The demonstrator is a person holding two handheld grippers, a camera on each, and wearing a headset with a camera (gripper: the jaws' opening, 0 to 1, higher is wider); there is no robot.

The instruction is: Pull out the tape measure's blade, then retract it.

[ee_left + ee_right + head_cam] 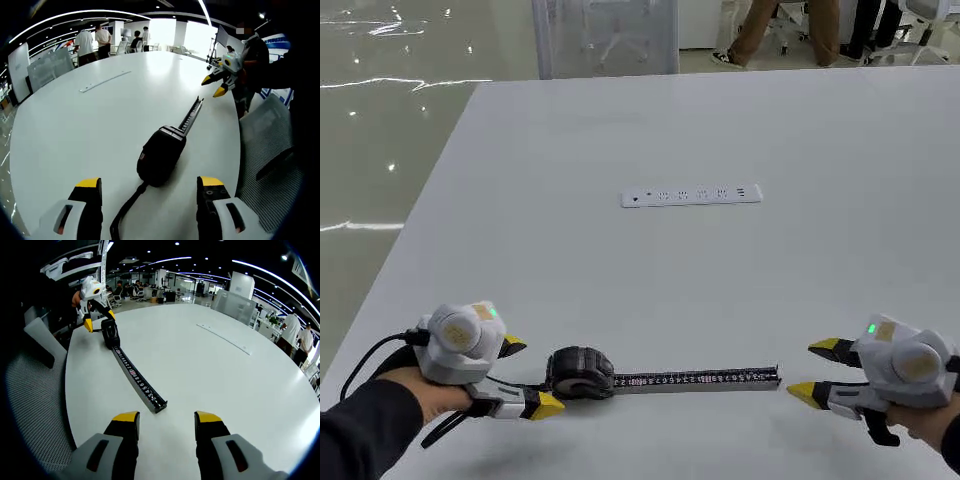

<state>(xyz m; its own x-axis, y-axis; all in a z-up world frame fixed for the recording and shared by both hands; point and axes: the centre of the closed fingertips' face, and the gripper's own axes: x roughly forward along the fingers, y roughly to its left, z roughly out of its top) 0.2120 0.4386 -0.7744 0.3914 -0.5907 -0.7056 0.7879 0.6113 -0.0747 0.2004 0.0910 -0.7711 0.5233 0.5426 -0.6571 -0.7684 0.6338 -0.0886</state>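
Observation:
A black tape measure (580, 372) lies near the front edge of the white table (720, 290). Its blade (698, 379) is drawn out to the right and lies flat. My left gripper (532, 376) is open just left of the case, with its tips at the case's sides and not touching it. In the left gripper view the case (161, 155) lies ahead of the spread jaws, and the blade (191, 113) runs off toward the right gripper (212, 86). My right gripper (812, 369) is open, just past the blade's end (160, 405), holding nothing.
A white power strip (691, 195) lies mid-table, well beyond the tape. The table's front edge is close below both grippers. A mesh chair (270, 150) stands beside the table. People stand and sit far behind (95, 42).

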